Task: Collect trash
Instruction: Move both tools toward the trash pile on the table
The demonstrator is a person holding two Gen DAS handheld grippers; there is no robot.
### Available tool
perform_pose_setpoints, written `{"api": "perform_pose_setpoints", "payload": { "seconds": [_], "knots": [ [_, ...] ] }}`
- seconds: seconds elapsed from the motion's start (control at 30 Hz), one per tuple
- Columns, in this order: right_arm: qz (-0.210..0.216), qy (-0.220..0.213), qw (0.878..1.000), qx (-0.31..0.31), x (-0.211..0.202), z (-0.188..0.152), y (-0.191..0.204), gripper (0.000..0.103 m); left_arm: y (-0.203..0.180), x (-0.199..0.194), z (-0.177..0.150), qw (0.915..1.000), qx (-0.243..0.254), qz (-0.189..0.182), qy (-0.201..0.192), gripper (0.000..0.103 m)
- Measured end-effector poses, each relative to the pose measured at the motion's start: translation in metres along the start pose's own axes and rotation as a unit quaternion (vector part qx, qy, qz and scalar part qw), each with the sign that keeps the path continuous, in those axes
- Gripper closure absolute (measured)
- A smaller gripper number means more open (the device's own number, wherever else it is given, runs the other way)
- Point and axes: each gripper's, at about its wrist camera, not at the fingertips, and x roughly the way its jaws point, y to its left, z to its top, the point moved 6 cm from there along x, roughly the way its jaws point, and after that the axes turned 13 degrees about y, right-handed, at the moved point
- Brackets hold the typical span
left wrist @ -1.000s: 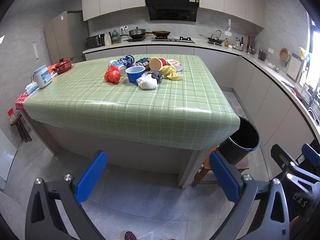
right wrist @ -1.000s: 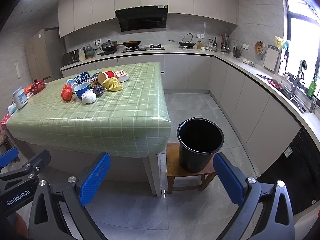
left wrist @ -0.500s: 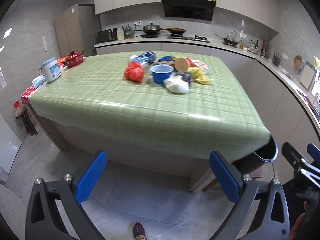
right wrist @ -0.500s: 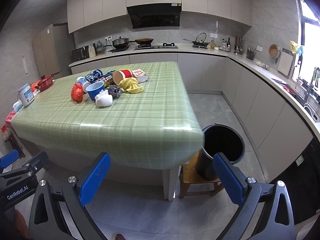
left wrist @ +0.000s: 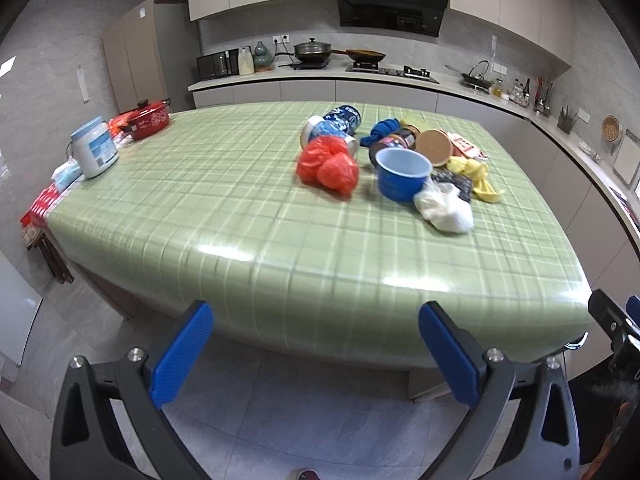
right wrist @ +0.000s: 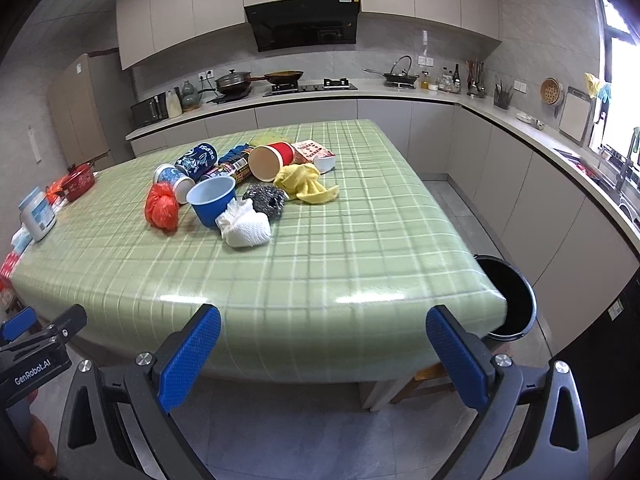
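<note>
Trash sits untouched in a heap toward the far right of the green checked table (right wrist: pixel 360 248): red bag (right wrist: pixel 161 205), blue cup (right wrist: pixel 212 200), white wad (right wrist: pixel 245 225), steel scourer (right wrist: pixel 266 199), yellow cloth (right wrist: pixel 306 184), cans. Nothing is collected yet, and the black bin (right wrist: pixel 508 300) waits off the table's near right corner. Left gripper (left wrist: pixel 316 354) and right gripper (right wrist: pixel 322 356) both hang with jaws spread wide, holding nothing. Since the earlier frame both have closed in on the table, which now hides more of the bin.
</note>
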Motion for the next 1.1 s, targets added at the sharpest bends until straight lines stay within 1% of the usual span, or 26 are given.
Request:
{"api": "perform_pose_setpoints", "payload": {
  "seconds": [0.13,0.27,0.37,0.43,0.57,0.67,0.8,0.87,0.93,0.97,1.0,1.1],
  "knots": [
    [-0.007,0.004,1.0,0.006,0.015,0.016,0.009,0.0,0.007,0.019,0.023,0.9999,0.004,-0.006,0.007,0.0],
    [-0.011,0.007,1.0,0.001,0.037,0.039,0.013,0.0,0.008,0.042,0.047,0.9999,-0.003,-0.008,0.013,0.0],
    [-0.004,0.006,1.0,-0.004,0.057,0.059,0.014,0.0,0.007,0.06,0.066,0.9998,-0.013,0.001,0.015,0.0],
    [0.006,0.006,1.0,-0.009,0.076,0.078,0.015,0.0,0.005,0.071,0.08,0.9996,-0.021,0.011,0.016,0.0],
    [0.023,0.013,0.999,-0.018,0.101,0.107,0.018,0.0,0.004,0.086,0.104,0.9989,-0.032,0.027,0.02,0.0],
    [0.03,0.016,0.999,-0.021,0.117,0.125,0.021,0.0,0.003,0.096,0.116,0.9986,-0.037,0.032,0.021,0.0],
    [0.036,0.022,0.999,-0.023,0.137,0.139,0.032,0.0,0.004,0.114,0.134,0.9985,-0.037,0.028,0.03,0.0],
    [0.037,0.026,0.999,-0.022,0.149,0.146,0.039,0.002,0.005,0.122,0.143,0.9988,-0.033,0.023,0.028,0.0],
    [0.042,0.034,0.998,-0.017,0.162,0.15,0.046,0.007,0.008,0.132,0.151,0.999,-0.029,0.016,0.03,0.0],
    [0.043,0.038,0.998,-0.014,0.168,0.152,0.049,0.012,0.009,0.136,0.154,0.999,-0.027,0.012,0.033,0.0],
    [0.043,0.042,0.998,-0.009,0.174,0.153,0.052,0.015,0.01,0.14,0.157,0.999,-0.025,0.01,0.035,0.0],
    [0.045,0.049,0.998,0.005,0.188,0.158,0.058,0.015,0.012,0.153,0.166,0.999,-0.017,-0.002,0.042,0.0]
  ]
}}
